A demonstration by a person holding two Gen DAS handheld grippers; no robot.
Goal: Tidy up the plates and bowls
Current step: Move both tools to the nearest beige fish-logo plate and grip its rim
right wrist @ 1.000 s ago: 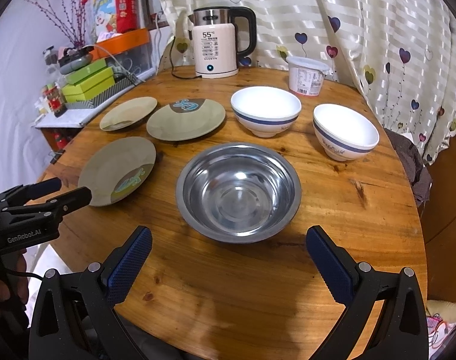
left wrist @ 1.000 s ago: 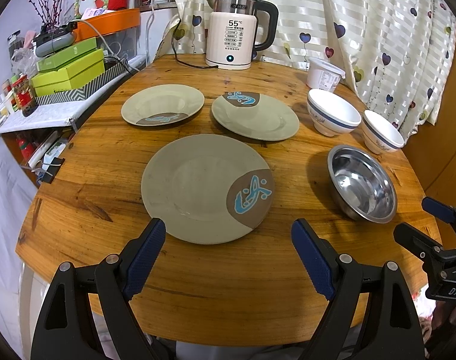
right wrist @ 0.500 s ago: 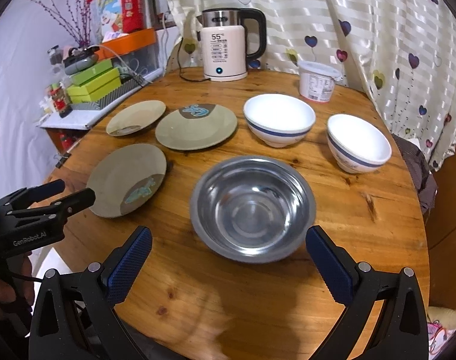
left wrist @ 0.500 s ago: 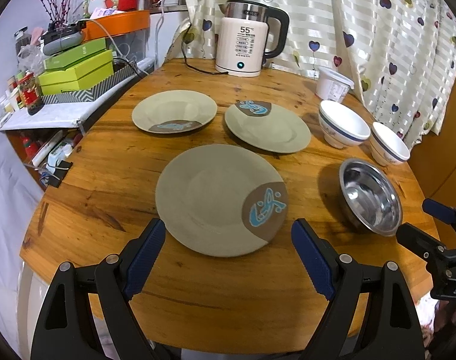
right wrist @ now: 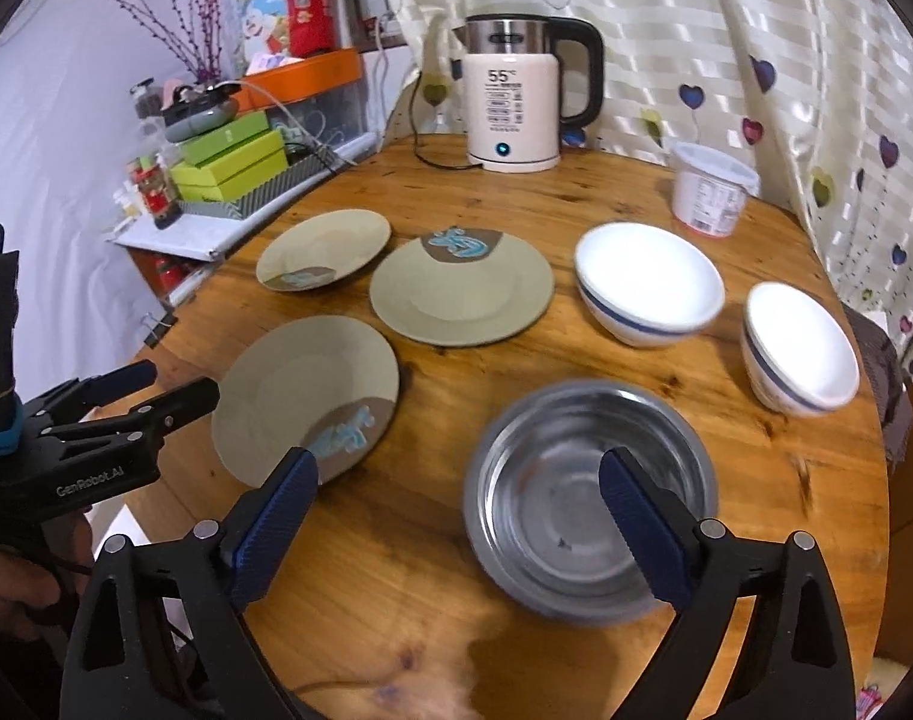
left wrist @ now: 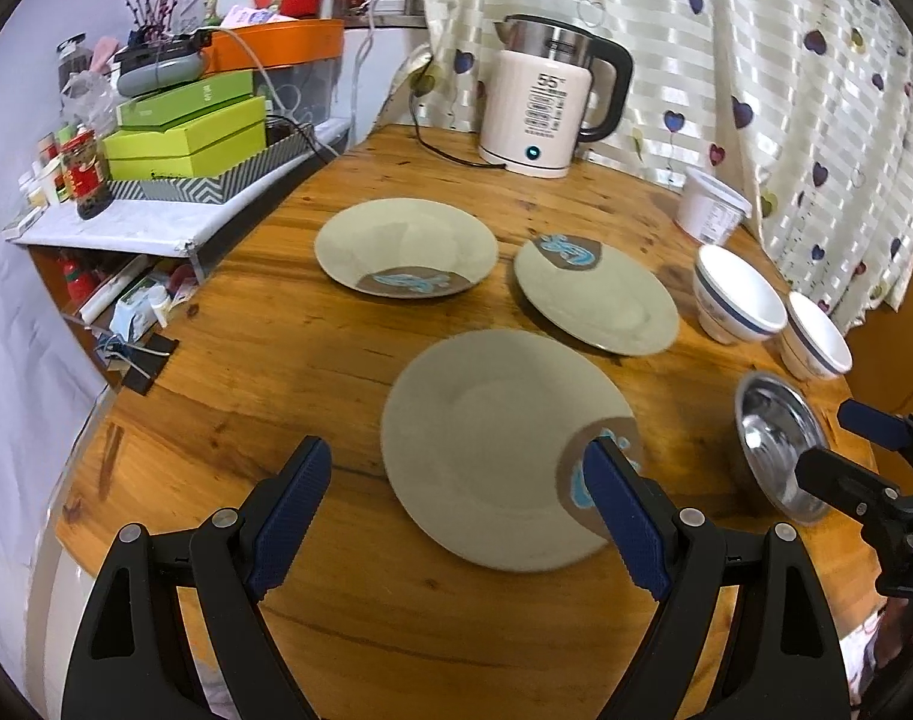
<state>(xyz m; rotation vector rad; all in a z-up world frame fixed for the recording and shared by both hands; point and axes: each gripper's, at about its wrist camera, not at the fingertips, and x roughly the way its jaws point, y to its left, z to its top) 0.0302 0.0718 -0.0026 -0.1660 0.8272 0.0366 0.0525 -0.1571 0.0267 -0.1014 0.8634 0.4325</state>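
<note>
Three beige plates with a brown-and-blue patch lie on the round wooden table: a near plate, a far-left plate and a far-right plate. Two white bowls with a blue band and a steel bowl sit to the right. My left gripper is open and empty over the near plate's front edge. My right gripper is open and empty, its right finger over the steel bowl.
A white electric kettle with a cord stands at the back. A white lidded tub stands by the heart-patterned curtain. A side shelf with green boxes lies left of the table.
Both grippers have moved forward and to the left over the table. The left one now reaches the near plate's edge and the right one the steel bowl's left side. Both stay open.
</note>
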